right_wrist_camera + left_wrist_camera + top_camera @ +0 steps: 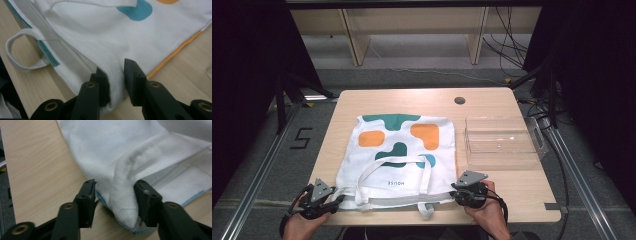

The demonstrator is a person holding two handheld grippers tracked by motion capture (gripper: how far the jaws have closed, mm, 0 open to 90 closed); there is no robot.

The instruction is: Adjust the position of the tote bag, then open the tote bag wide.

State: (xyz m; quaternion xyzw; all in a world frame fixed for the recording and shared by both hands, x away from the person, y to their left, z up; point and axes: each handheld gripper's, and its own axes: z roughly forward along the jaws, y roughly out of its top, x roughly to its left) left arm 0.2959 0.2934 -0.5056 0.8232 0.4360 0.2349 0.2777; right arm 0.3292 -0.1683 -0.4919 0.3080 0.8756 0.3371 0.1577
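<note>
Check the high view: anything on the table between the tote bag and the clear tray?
Nothing. Between the tote bag and the clear tray there is bare wooden table, seen in the high view.

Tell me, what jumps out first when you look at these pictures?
The white tote bag with orange and green blobs lies flat in the middle of the wooden table. The left gripper and right gripper each straddle a near corner of it. A clear plastic tray sits to the bag's right.
</note>
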